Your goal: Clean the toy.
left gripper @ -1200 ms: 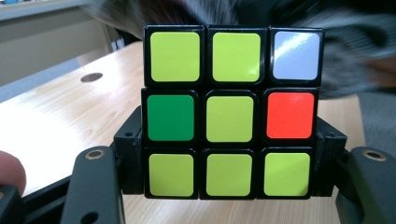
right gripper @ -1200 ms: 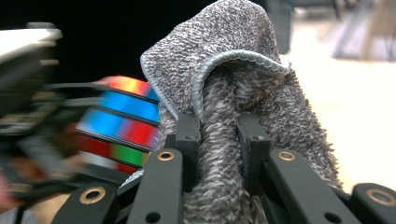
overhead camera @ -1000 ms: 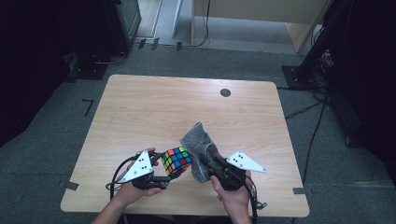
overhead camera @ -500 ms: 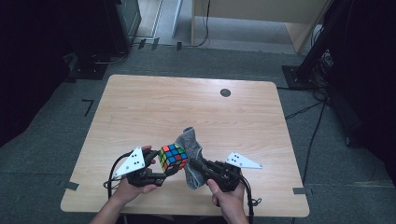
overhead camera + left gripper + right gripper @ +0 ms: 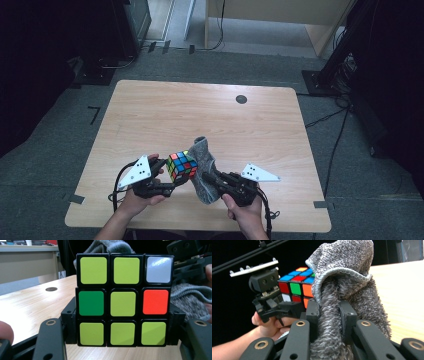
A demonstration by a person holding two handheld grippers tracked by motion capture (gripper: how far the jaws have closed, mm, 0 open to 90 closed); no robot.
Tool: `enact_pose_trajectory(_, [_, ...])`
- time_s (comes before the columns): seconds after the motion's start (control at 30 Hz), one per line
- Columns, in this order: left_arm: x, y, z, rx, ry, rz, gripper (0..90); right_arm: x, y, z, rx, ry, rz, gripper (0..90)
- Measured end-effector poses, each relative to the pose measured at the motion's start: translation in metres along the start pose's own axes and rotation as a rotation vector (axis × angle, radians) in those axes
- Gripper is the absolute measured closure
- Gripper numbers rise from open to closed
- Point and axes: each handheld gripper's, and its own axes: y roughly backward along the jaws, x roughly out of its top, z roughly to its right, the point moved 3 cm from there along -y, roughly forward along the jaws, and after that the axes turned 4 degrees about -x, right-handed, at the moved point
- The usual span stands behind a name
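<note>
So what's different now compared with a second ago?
The grey cloth in the right gripper has dropped from standing above the cube to hanging against its right side, and both hands have edged slightly left. The left gripper still clamps the cube, the right still pinches the cloth.

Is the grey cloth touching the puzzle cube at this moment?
Touching. In the right gripper view the grey cloth lies against the puzzle cube, its hemmed edge covering the cube's side with no gap; the high view agrees.

Grey cloth (image 5: 186,298) mostly hidden behind the cube (image 5: 123,300)
</note>
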Motion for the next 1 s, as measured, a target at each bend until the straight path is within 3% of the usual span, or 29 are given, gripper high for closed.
enact_pose_trajectory(0.07, [0.001,0.001,-0.001,0.004,0.005,0.004,33.9,-0.007,-0.004,-0.001,0.017,0.001,-0.029,74.5])
enact_pose_trajectory(0.13, [0.001,0.003,-0.003,0.013,0.014,0.011,33.9,-0.017,-0.012,-0.001,0.045,0.001,-0.091,73.9])
enact_pose_trajectory(0.17, [0.001,0.004,-0.005,0.020,0.016,0.013,33.9,-0.022,-0.015,-0.002,0.055,0.015,-0.122,73.8])
enact_pose_trajectory(0.23, [0.002,0.006,-0.007,0.030,0.018,0.014,33.9,-0.025,-0.017,-0.004,0.028,0.089,-0.159,73.7])
enact_pose_trajectory(0.3, [0.001,0.006,-0.007,0.025,0.022,0.015,33.9,-0.019,-0.014,-0.005,0.013,0.123,-0.140,73.7])
enact_pose_trajectory(0.4, [-0.002,0.002,-0.005,0.020,0.012,-0.009,33.9,-0.004,-0.004,-0.005,0.008,0.081,-0.022,73.7])
enact_pose_trajectory(0.47, [-0.002,0.001,-0.005,0.012,0.026,-0.002,33.9,-0.003,-0.003,-0.005,0.013,0.077,-0.010,73.7])
enact_pose_trajectory(0.57, [0.000,0.004,-0.007,0.018,0.040,0.017,33.9,-0.015,-0.011,-0.005,0.056,0.115,-0.126,72.7])
enact_pose_trajectory(0.6, [0.000,0.006,-0.009,0.025,0.043,0.014,33.9,-0.019,-0.013,-0.005,0.063,0.148,-0.171,72.7])
enact_pose_trajectory(0.67, [-0.001,0.008,-0.013,0.034,0.059,0.013,33.9,-0.022,-0.014,-0.001,0.012,0.211,-0.196,72.8])
enact_pose_trajectory(0.73, [-0.002,0.007,-0.016,0.040,0.079,0.010,33.9,-0.019,-0.011,0.008,-0.054,0.219,-0.184,73.0])
enact_pose_trajectory(0.83, [-0.004,0.005,-0.016,0.056,0.087,-0.003,33.9,-0.014,-0.003,0.027,-0.215,0.194,-0.138,73.0])
enact_pose_trajectory(0.93, [-0.006,0.001,-0.014,0.061,0.077,-0.015,33.9,-0.010,0.007,0.044,-0.340,0.109,-0.082,72.1])
enact_pose_trajectory(1.0, [-0.007,0.000,-0.013,0.054,0.077,-0.022,33.9,-0.008,0.011,0.055,-0.436,0.110,-0.069,67.2])
